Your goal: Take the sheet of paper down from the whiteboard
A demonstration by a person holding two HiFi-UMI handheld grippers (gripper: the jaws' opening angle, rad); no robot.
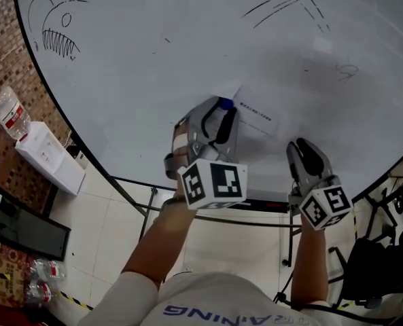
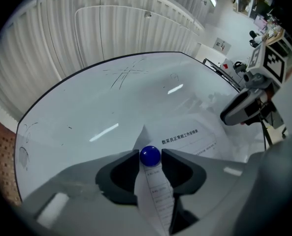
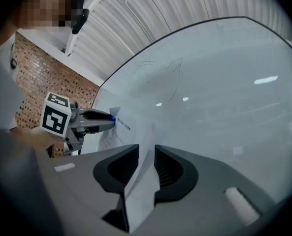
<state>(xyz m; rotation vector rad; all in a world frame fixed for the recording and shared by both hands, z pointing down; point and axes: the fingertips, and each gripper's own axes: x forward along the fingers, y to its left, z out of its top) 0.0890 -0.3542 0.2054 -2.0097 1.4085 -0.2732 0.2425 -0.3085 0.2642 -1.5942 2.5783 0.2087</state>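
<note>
A printed sheet of paper (image 1: pixel 259 119) hangs on the whiteboard (image 1: pixel 187 46), pinned near its upper left corner by a blue round magnet (image 1: pixel 224 104). My left gripper (image 1: pixel 218 114) reaches up to the board. In the left gripper view its jaws (image 2: pixel 150 154) close on the magnet (image 2: pixel 150 156) from both sides, with the paper (image 2: pixel 195 141) running down between them. My right gripper (image 1: pixel 303 148) is at the sheet's lower right. Its jaws (image 3: pixel 146 149) stand apart, with the paper's edge (image 3: pixel 141 191) loose in the gap.
A toothy fish sketch (image 1: pixel 55 32) and crossed lines (image 1: pixel 289 2) mark the board. A water bottle (image 1: pixel 11 114) and a white box (image 1: pixel 48 156) sit on the left by the brick wall. Packed bottles (image 1: pixel 41 280) lie on the floor, and a dark chair (image 1: pixel 384 263) stands at the right.
</note>
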